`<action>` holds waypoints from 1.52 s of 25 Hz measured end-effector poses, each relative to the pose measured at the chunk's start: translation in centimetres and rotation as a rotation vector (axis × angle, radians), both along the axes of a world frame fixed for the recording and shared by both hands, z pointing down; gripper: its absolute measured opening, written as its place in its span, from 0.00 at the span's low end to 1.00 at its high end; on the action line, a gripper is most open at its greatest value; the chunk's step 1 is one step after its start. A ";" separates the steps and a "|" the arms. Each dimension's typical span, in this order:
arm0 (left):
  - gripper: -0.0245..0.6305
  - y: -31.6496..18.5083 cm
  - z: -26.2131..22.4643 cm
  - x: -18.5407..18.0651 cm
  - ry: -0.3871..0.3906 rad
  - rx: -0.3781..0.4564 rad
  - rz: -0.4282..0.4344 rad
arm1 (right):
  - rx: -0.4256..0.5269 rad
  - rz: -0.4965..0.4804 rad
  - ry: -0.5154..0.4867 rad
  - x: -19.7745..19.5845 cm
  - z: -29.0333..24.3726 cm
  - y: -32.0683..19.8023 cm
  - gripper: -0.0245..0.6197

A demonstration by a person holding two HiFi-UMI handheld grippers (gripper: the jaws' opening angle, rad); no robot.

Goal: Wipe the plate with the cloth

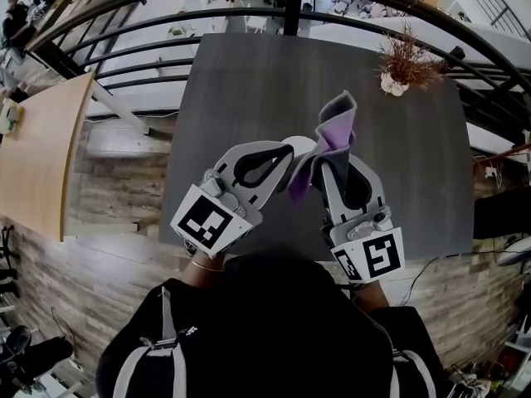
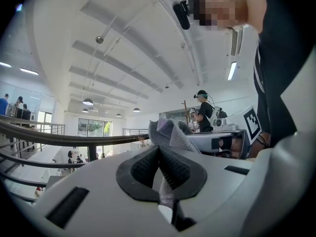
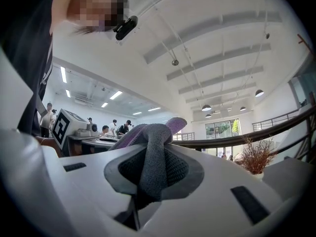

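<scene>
Far out to the left of both grippers: a light wooden tabletop [image 1: 41, 139], with a dark metal railing [image 1: 124, 65] curving behind it. Both grippers are held level over a dark grey table [image 1: 241, 81] and point away from the person in a dark top [image 1: 265, 338]. Left gripper [image 1: 292, 149]: jaws pressed together, and its own view shows a pale woven strip of the cloth [image 2: 168, 132] pinched between the black pads, the rest bunched up just past the tips. A white rounded edge [image 1: 300, 144] sits at this gripper's tip, half under the fabric; cannot tell whether it is jaw or dish. The cloth [image 1: 336, 118], grey on one face and purple on the other, spans between the two sets of tips, with one corner standing up ahead of them and a purple fold hanging between the grippers. Right gripper [image 1: 330, 160]: jaws closed on a thick grey fold of the same cloth, which drapes back over its pads in its own view. Ahead and to the right of the right gripper: a dried plant in a small white pot [image 1: 405, 65], well apart from the tips, near the table's far edge.
</scene>
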State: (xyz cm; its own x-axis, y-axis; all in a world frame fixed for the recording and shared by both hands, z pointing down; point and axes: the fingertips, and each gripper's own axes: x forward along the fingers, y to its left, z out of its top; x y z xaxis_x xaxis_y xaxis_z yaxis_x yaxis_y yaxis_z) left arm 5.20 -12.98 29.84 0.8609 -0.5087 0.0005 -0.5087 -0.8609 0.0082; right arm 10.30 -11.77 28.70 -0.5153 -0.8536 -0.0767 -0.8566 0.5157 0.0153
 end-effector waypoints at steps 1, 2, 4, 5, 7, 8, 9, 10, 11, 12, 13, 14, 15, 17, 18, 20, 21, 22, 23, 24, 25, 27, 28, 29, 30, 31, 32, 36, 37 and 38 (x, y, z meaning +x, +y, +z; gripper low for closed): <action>0.05 0.1 0.1 0.1 0.000 0.001 0.001 | -0.002 -0.001 -0.001 0.1 0.1 0.1 0.14; 0.05 0.1 0.1 0.2 0.000 0.001 0.001 | -0.002 -0.002 -0.001 0.2 0.2 0.1 0.14; 0.05 0.0 0.3 0.3 -0.002 -0.001 -0.002 | -0.003 -0.002 0.001 0.3 0.4 0.0 0.14; 0.05 -0.1 0.4 0.3 -0.003 -0.003 -0.004 | -0.005 -0.002 0.002 0.3 0.5 -0.1 0.14; 0.05 -0.3 0.6 0.3 -0.005 -0.006 -0.005 | -0.010 0.001 0.003 0.3 0.7 -0.2 0.14; 0.05 -0.4 0.8 0.3 -0.007 -0.006 -0.003 | -0.013 0.003 0.003 0.4 0.9 -0.3 0.14; 0.05 -0.4 1.0 0.4 -0.009 -0.006 -0.002 | -0.014 0.006 0.004 0.4 1.0 -0.3 0.14; 0.05 -0.4 1.1 0.5 -0.011 -0.006 -0.001 | -0.015 0.008 0.004 0.5 1.2 -0.4 0.14; 0.05 -0.5 1.3 0.6 -0.013 -0.008 0.000 | -0.015 0.011 0.004 0.7 1.3 -0.5 0.14; 0.05 -0.6 1.6 0.8 -0.015 -0.010 0.000 | -0.018 0.014 0.006 0.8 1.5 -0.6 0.14; 0.05 -0.7 1.8 0.9 -0.017 -0.013 0.001 | -0.022 0.017 0.008 1.0 1.8 -0.6 0.14; 0.05 -0.8 2.0 1.0 -0.018 -0.015 0.003 | -0.027 0.020 0.011 1.1 2.0 -0.7 0.14; 0.05 -0.8 2.2 1.1 -0.019 -0.017 0.004 | -0.032 0.023 0.014 1.1 2.3 -0.8 0.14; 0.05 -1.0 2.8 1.2 -0.023 -0.016 0.004 | -0.037 0.028 0.017 1.3 2.9 -1.0 0.14; 0.05 -1.2 3.0 1.3 -0.024 -0.013 0.000 | -0.040 0.030 0.020 1.4 3.2 -1.1 0.14; 0.05 -1.5 3.3 1.3 -0.023 0.000 -0.023 | -0.042 0.038 0.033 1.6 3.8 -1.3 0.14; 0.05 -1.7 3.4 1.2 -0.021 0.008 -0.037 | -0.042 0.042 0.041 1.7 3.9 -1.4 0.14; 0.05 -1.8 3.5 1.1 -0.017 0.013 -0.047 | -0.042 0.044 0.044 1.7 4.1 -1.4 0.14; 0.05 -1.9 3.6 1.0 -0.014 0.015 -0.052 | -0.044 0.045 0.042 1.7 4.2 -1.5 0.14; 0.05 -2.0 3.8 0.9 -0.011 0.016 -0.053 | -0.046 0.045 0.037 1.8 4.4 -1.6 0.14; 0.05 -2.0 4.0 1.0 -0.011 0.017 -0.052 | -0.048 0.046 0.034 1.8 4.6 -1.7 0.14; 0.05 -2.1 4.6 1.0 -0.012 0.022 -0.049 | -0.051 0.050 0.032 1.9 5.1 -1.9 0.14; 0.05 -2.1 4.9 1.0 -0.013 0.023 -0.046 | -0.053 0.052 0.031 1.9 5.3 -2.0 0.14; 0.05 -2.2 5.2 1.0 -0.014 0.019 -0.043 | -0.057 0.054 0.029 1.9 5.6 -2.1 0.14; 0.05 -2.2 5.5 0.9 -0.014 0.010 -0.043 | -0.062 0.057 0.027 2.0 5.8 -2.2 0.14; 0.05 -2.3 5.8 0.8 -0.015 0.000 -0.046 | -0.068 0.060 0.025 2.1 6.0 -2.2 0.14; 0.05 -2.3 6.0 0.7 -0.017 -0.006 -0.051 | -0.074 0.062 0.025 2.2 6.2 -2.3 0.14; 0.05 -2.3 6.6 0.6 -0.022 0.015 -0.046 | -0.094 0.063 0.024 2.1 6.8 -2.5 0.14; 0.05 -2.3 6.7 0.6 -0.020 0.002 -0.045 | -0.094 0.063 0.024 2.1 6.9 -2.5 0.14; 0.05 -2.3 6.8 0.7 -0.017 -0.011 -0.046 | -0.094 0.062 0.024 2.0 7.0 -2.5 0.14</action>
State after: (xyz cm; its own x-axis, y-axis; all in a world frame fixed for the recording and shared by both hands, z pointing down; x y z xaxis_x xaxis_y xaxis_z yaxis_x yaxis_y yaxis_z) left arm 5.90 -15.24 36.62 0.8363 -0.5479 0.0207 -0.5481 -0.8364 0.0081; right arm 12.31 -14.31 35.69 -0.4617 -0.8869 0.0173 -0.8870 0.4616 -0.0096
